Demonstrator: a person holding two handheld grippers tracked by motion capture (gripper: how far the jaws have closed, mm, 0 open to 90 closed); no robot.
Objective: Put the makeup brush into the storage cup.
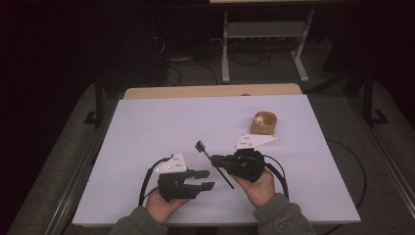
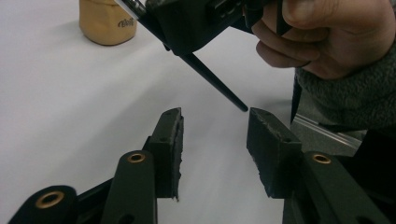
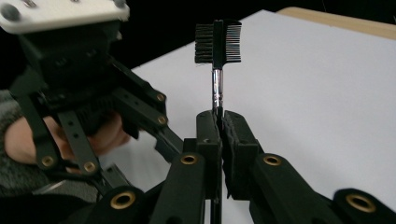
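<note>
My right gripper (image 1: 215,159) (image 3: 218,116) is shut on a black brow brush (image 1: 200,146) partway along its handle. The brush's bristle-and-comb head (image 3: 218,42) sticks out past the jaws, above a silver ferrule. The thin handle (image 2: 215,81) slants back out of the right gripper, and its tip ends just beyond my left gripper (image 1: 205,178) (image 2: 215,114). That gripper's jaws stand partly apart with nothing between the pads. Both grippers hover low over the near middle of the white table (image 1: 161,127), facing each other.
A small tan cup (image 1: 264,123) (image 2: 106,21) stands at the table's right, behind the right gripper, with a small pale object (image 1: 259,118) inside. The table's wooden far edge (image 1: 210,90) borders a dark floor with cables and a stand's metal legs (image 1: 264,49).
</note>
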